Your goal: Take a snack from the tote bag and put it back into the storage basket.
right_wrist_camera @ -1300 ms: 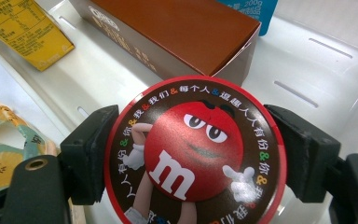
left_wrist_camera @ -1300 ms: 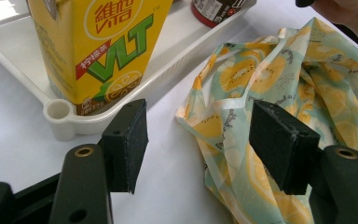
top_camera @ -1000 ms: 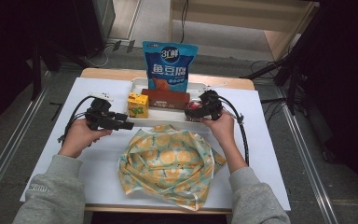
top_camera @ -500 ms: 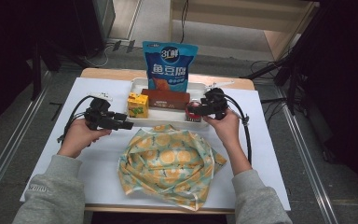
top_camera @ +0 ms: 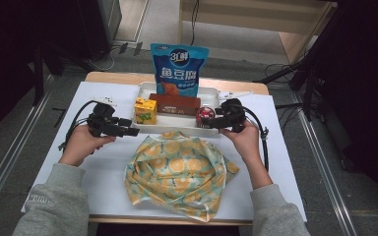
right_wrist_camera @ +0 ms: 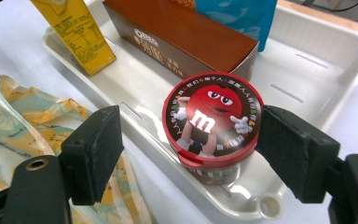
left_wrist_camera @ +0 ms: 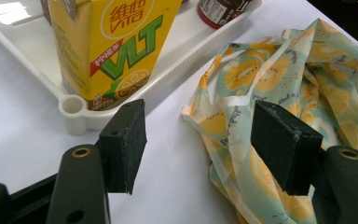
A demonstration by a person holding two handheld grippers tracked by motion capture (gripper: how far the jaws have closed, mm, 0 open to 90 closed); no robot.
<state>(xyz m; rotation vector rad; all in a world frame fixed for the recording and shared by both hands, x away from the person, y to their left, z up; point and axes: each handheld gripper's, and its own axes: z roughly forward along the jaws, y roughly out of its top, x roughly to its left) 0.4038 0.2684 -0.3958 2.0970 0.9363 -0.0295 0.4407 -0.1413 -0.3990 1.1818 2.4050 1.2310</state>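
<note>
My right gripper (right_wrist_camera: 189, 154), jaws wide and holding nothing, straddles the red-lidded candy tub (right_wrist_camera: 213, 122) at the near corner of the white tray (right_wrist_camera: 317, 56); closing off-centre could tip it (left gripper (left_wrist_camera: 205, 140) gapes idle, near the tray).

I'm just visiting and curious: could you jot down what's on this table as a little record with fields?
Tray: white tray at the table's far side
In tray: yellow drink carton, brown box, red-lidded candy tub, blue snack bag
On table: kiwi-print cloth bag
Right gripper: open, jaws either side of the tub
Left gripper: open, between tray corner and cloth bag
</note>
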